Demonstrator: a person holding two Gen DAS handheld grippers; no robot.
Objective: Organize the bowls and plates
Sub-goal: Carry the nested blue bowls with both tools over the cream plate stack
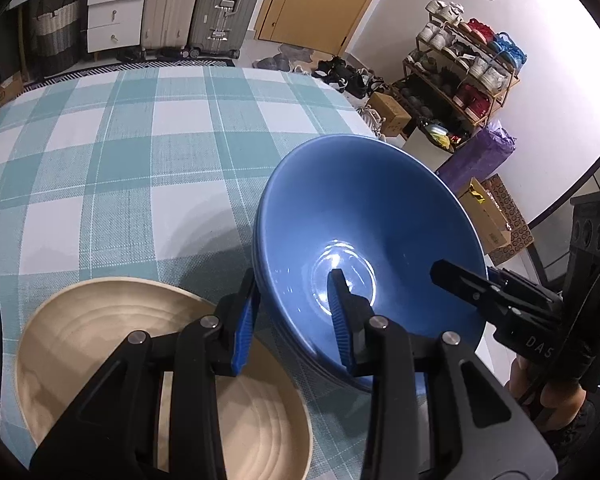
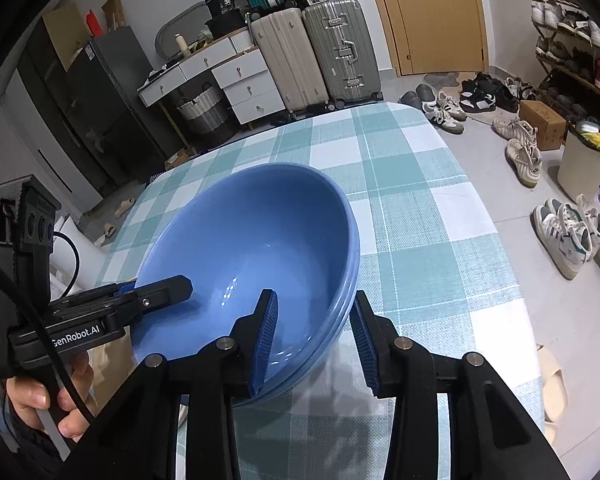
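A stack of blue bowls [image 1: 364,216] [image 2: 244,240] stands on the teal checked tablecloth [image 1: 140,160]. My left gripper [image 1: 292,316] is shut on its near-left rim, one blue pad inside the bowl and one outside. On the opposite side my right gripper [image 2: 314,336] is shut on the rim the same way. Each gripper shows in the other's view: the right gripper's finger [image 1: 460,276] reaches over the rim, as does the left gripper's finger [image 2: 172,284]. A beige ridged plate [image 1: 92,344] lies just left of the bowls, partly under my left gripper.
The table's right edge [image 2: 500,240] drops to a floor strewn with shoes [image 2: 564,232]. A shoe rack [image 1: 460,72] and boxes [image 1: 496,220] stand to the right, suitcases [image 2: 320,52] and white drawers [image 2: 244,84] beyond the far edge. A hand [image 2: 32,396] holds the left gripper.
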